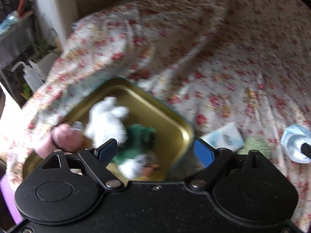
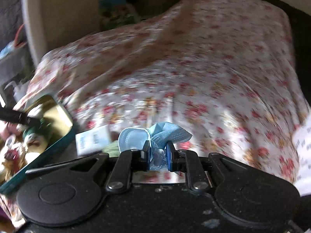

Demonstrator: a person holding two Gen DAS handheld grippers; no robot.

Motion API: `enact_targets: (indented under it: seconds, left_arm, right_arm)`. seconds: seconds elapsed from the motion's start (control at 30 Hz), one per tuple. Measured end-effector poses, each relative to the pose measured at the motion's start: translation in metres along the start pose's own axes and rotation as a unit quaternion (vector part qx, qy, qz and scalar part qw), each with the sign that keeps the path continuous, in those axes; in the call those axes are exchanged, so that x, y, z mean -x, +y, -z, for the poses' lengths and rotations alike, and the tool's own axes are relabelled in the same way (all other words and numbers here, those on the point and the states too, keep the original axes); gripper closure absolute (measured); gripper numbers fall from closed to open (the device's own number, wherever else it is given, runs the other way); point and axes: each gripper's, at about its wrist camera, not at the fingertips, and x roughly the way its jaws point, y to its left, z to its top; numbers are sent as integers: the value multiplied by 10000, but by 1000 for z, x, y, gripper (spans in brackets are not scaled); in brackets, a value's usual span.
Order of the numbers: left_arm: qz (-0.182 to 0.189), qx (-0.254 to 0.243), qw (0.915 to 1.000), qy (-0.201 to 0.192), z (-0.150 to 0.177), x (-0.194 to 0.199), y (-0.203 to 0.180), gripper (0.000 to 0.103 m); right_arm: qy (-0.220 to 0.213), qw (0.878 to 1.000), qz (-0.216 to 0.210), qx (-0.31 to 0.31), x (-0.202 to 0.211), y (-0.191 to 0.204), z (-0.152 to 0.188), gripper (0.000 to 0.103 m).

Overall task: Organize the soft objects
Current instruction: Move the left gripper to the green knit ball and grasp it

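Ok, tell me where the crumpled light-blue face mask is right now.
The crumpled light-blue face mask is pinched in the right gripper above the floral bedsheet, right of the white-and-blue packet and the gold tin tray.

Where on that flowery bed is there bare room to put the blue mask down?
The floral sheet lies bare beyond the right tool, which pinches the blue mask. It is crowded at left: the gold tin holds a white plush and a green plush under the open left tool, with a white packet beside the tin.
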Motion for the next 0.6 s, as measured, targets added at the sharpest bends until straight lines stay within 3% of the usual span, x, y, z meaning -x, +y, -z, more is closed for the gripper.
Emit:
enact_targets:
  seconds: [0.23,0.6]
  left_arm:
    - [492,323,9979,283,-7,-14,-44,20]
    - [508,-918,9943,210,6,-31,-146,20]
  right_arm:
    - [161,9987,167,-462,-9,-26,12,87]
    - [53,9953,464,-848,3,-44,11,87]
